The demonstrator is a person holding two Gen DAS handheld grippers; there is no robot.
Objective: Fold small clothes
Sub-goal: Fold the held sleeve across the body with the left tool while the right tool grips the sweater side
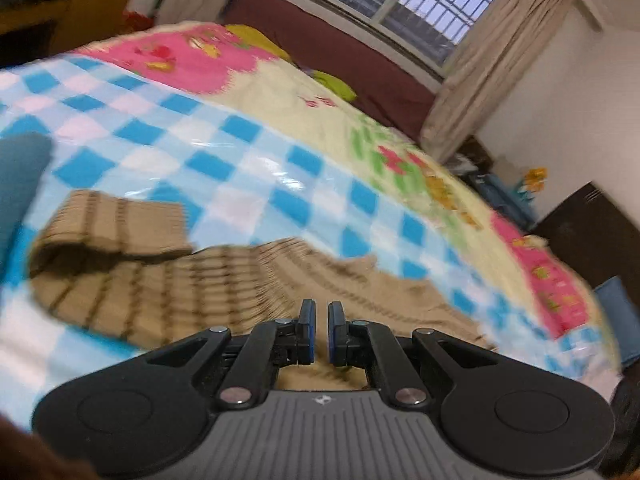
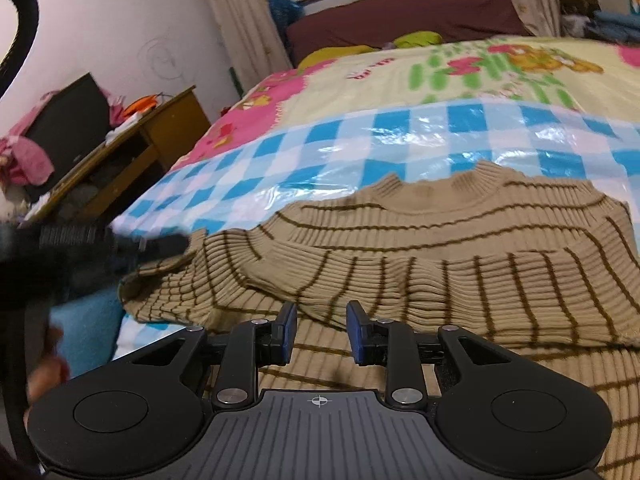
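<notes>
The left wrist view is smeared with blur, so the far bed and the room beyond are hard to read. The sweater point(image 2: 440, 248) lies on the bed on a glossy blue-and-white checked sheet point(image 2: 360, 140). It is tan rib knit with thin dark stripes, and one sleeve is folded across the body. Its lower part is cut off by the frame and hidden under the right claw's housing. The left claw point(image 1: 319, 320) hangs over the knit with its blue pads nearly together; it is closed and nothing shows between them. In the right wrist view it appears only as a dark blur at the sleeve's edge. The right claw point(image 2: 322, 330) sits just above the sweater, pads apart with an empty gap, gripping nothing. Beyond the sheet is a soft quilt point(image 2: 460, 76) printed in pink and green.
</notes>
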